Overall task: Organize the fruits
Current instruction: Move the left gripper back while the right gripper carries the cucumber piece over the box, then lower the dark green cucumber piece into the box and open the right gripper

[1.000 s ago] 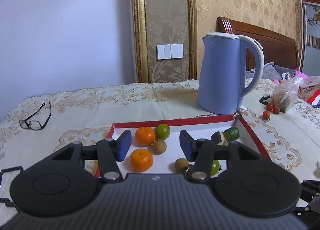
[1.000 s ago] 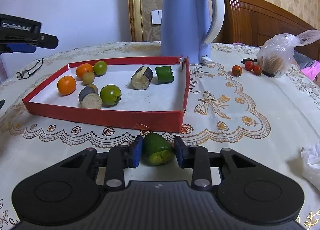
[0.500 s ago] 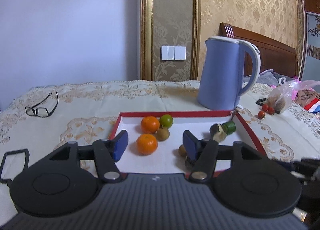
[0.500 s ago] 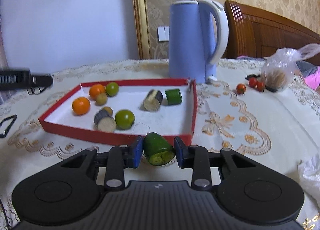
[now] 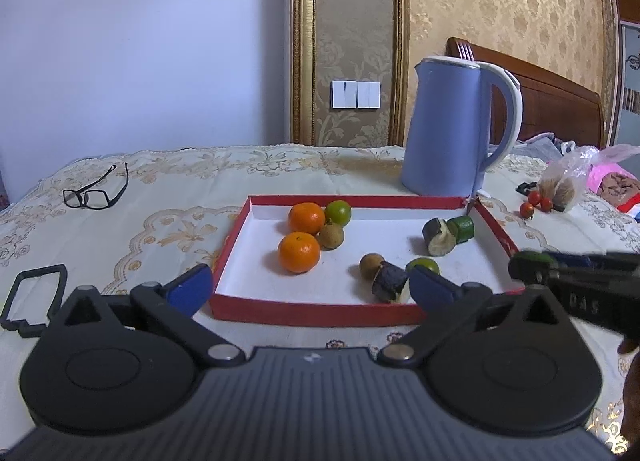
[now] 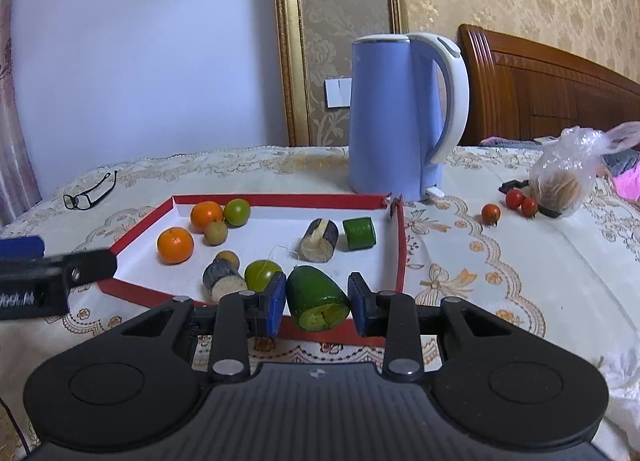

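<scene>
A cut green fruit piece [image 6: 317,298] is clamped across its flanks by the right gripper [image 6: 317,303] above the red tray [image 6: 401,257]. Firm, smooth skin is judged slippery. The left gripper [image 5: 310,287] jaws are spread wide, empty.

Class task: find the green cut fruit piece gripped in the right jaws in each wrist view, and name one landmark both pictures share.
Left wrist view: the green cut fruit piece shows at the right edge, beyond the red cardboard tray's right wall.
Right wrist view: low centre, clamped between the right gripper's jaws.
Shared landmark: the tall blue electric kettle behind the tray.
</scene>
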